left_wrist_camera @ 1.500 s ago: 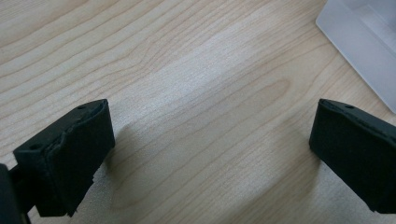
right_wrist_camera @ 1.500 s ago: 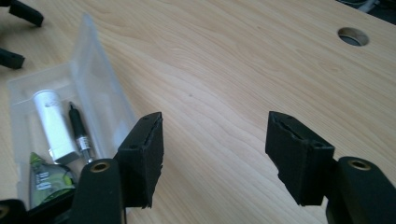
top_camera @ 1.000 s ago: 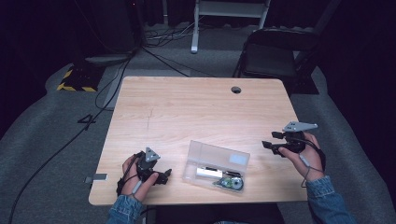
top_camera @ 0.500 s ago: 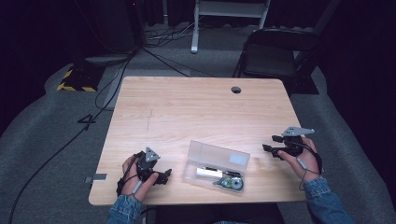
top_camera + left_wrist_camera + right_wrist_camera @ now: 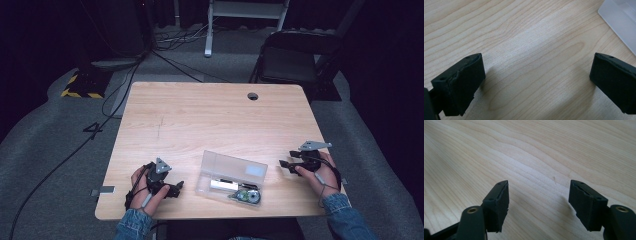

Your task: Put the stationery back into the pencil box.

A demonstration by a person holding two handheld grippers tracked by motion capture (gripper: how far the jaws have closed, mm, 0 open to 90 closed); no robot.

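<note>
My left gripper (image 5: 176, 188) sits low on the table (image 5: 210, 120), near my edge, and its jaws are spread wide with nothing in them. My right gripper (image 5: 286, 165) is by the right edge, jaws spread apart too, holding nothing. A clear box (image 5: 231, 172) lies between them, with small things inside that I cannot make out
</note>
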